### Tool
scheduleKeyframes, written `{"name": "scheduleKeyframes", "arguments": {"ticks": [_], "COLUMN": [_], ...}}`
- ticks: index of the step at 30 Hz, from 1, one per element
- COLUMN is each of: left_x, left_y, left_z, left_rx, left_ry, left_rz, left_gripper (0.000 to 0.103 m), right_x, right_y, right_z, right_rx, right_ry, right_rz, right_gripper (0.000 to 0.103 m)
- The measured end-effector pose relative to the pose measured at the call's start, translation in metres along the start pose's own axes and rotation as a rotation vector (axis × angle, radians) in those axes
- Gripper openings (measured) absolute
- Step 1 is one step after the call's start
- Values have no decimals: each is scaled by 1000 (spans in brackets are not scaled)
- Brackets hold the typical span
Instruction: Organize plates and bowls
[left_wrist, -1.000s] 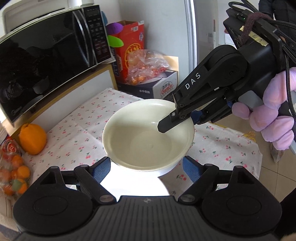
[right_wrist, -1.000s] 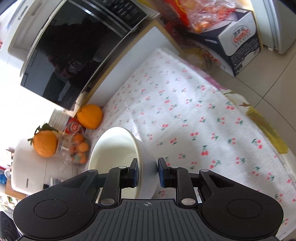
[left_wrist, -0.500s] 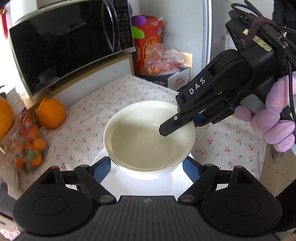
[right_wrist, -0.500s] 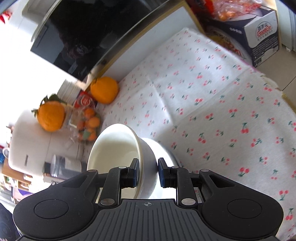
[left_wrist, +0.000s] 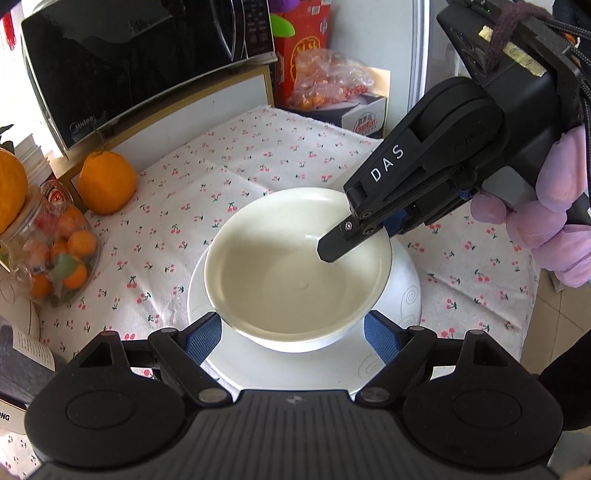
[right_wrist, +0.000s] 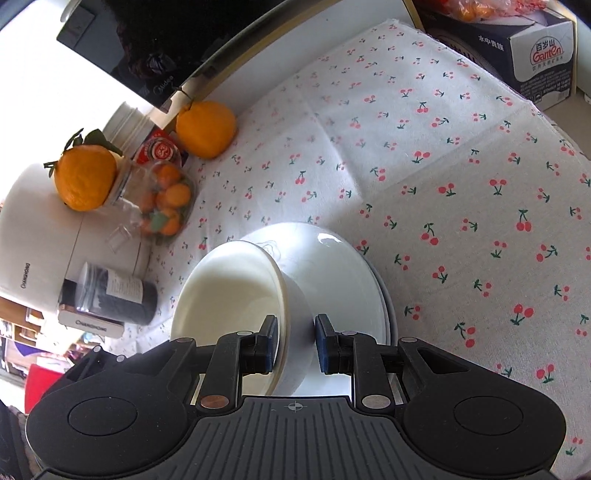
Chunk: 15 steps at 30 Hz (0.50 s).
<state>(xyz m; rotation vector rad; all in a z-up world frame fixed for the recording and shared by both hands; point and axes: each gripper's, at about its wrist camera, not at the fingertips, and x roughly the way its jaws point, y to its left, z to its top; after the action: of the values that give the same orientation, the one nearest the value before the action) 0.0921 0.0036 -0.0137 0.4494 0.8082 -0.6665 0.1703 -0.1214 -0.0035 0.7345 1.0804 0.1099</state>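
Left gripper (left_wrist: 293, 336): fingers spread wide, nothing between the pads; it hovers at the near rim of the plate (left_wrist: 400, 295), one blue pad either side of the bowl (left_wrist: 291, 280) but apart from it.

Right gripper (right_wrist: 294, 341): fingers straddle the bowl's right wall, one inside, one outside. A gap shows at the outer pad; whether the pads grip the wall I cannot tell. In the left view its upper finger reaches over the rim into the bowl.

Bowl: cream, over the middle of the plate. Resting on it or held just above, I cannot tell.

Plate: white, faint swirl marks, on the cherry-print cloth (left_wrist: 258, 166) toward the table's near edge.

Left edge: jar (left_wrist: 55, 254) of small oranges, with a big orange (right_wrist: 85, 177) on a white appliance (right_wrist: 33, 236) beside it.

Far left: a second orange (left_wrist: 107, 182) on the cloth, at the foot of the shelf carrying the microwave (left_wrist: 147, 59).

Beyond the far right corner: a white box (right_wrist: 543, 62) with a bag (left_wrist: 325, 79) of fruit on top.
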Motion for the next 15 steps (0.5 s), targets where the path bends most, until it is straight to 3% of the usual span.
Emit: {"name": "scheduleKeyframes", "arguments": {"ticks": [15], "left_x": [2], "left_y": [-1], "left_z": [0], "left_rx": [-3], "left_ry": [5], "left_rz": [-12], "left_gripper": [89], "right_x": [-3], "right_y": [-5], "right_z": [-1], "right_rx": [-2], "right_ry": [-12], "right_rz": [16], "right_gripper": [25]}}
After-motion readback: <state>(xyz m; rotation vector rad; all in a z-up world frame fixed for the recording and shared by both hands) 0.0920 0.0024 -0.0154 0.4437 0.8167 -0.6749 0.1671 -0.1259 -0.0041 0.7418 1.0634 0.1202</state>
